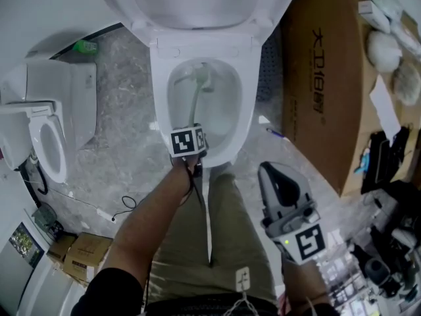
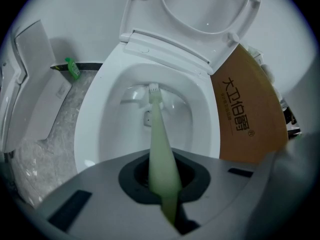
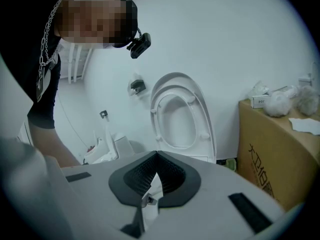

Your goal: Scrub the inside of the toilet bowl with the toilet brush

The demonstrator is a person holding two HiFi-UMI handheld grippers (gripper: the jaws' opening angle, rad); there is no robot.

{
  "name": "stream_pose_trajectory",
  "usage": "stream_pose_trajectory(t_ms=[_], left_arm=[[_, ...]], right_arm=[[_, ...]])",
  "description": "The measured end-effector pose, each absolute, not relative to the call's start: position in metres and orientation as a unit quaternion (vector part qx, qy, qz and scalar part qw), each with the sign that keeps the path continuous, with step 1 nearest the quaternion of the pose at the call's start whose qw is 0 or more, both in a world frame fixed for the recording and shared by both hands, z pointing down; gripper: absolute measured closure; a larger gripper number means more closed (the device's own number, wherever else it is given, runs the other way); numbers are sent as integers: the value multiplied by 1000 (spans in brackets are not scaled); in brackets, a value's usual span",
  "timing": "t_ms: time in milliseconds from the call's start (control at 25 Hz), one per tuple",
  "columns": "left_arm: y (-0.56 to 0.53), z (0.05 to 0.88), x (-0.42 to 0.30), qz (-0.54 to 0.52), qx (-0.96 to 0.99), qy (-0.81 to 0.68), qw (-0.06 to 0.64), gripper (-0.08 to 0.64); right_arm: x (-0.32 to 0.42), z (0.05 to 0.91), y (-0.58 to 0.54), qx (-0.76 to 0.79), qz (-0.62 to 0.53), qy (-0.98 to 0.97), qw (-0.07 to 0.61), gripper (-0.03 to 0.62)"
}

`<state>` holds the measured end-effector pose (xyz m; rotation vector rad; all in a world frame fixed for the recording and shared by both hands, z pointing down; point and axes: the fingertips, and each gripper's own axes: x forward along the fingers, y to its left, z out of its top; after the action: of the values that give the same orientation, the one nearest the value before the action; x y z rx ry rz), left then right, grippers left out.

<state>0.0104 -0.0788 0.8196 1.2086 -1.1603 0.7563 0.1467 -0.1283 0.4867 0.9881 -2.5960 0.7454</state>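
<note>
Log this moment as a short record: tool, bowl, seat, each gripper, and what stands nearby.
tool: pale green toilet brush, head down inside the bowl near its far wall
bowl: white toilet bowl
seat: seat raised, with the lid behind it
left gripper: shut on the toilet brush handle, above the bowl's near rim
right gripper: shut, empty, held off to the side, not at the bowl
nearby: cardboard box right of the toilet; second toilet on the left
</note>
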Motion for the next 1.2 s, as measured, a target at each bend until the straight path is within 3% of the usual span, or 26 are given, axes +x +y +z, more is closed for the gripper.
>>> stream_pose_trajectory(t_ms=[1200], left_arm=[[-48, 827, 69, 412, 612, -398, 545, 558]], right_arm=[[165, 485, -104, 338, 220, -905, 139, 588]])
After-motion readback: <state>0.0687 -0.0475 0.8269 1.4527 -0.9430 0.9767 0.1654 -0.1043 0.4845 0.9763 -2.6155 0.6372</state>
